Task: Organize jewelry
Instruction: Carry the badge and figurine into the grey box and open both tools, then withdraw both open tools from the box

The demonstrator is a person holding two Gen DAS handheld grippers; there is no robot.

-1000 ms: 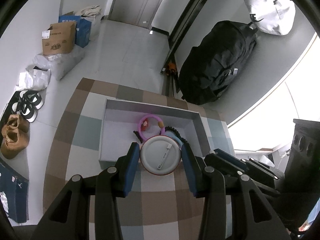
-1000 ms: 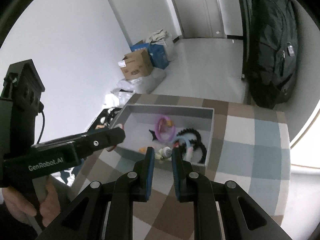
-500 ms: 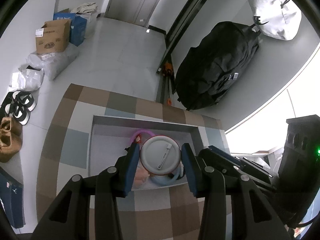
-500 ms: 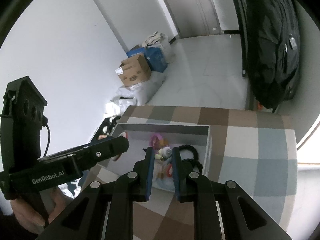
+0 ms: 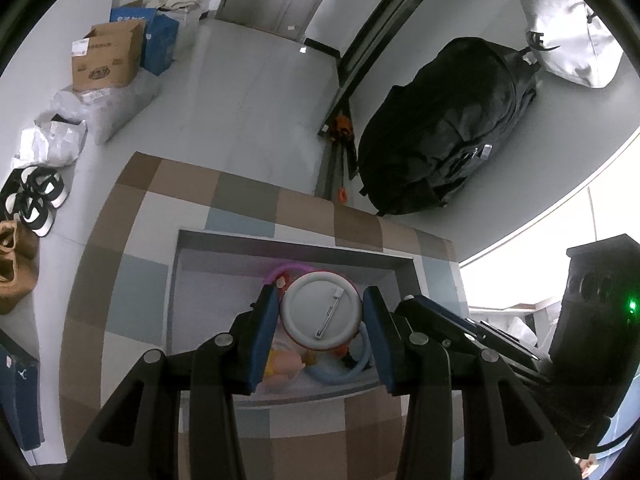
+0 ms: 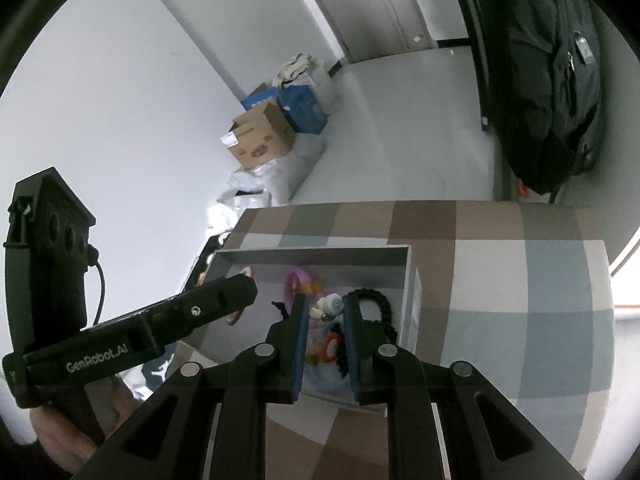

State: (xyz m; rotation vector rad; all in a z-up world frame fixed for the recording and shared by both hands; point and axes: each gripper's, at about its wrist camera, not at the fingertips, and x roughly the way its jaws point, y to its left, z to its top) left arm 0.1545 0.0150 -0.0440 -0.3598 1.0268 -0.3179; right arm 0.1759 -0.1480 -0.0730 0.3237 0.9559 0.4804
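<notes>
L gripper (image 5: 322,318) clamped on round badge (image 5: 320,314), above grey tray (image 5: 296,250); far rim just ahead. R gripper (image 6: 326,314) clamped on small charm (image 6: 330,305), tray wall close to its right.

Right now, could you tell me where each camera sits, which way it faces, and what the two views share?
Left wrist: on the left gripper, looking forward and down along its jaws at the round pin badge they clamp over the grey box.
Right wrist: on the right gripper, facing the box, jaws around a small charm; the left gripper shows at left.
Shared: the box, the pink ring, the checked cloth.
</notes>
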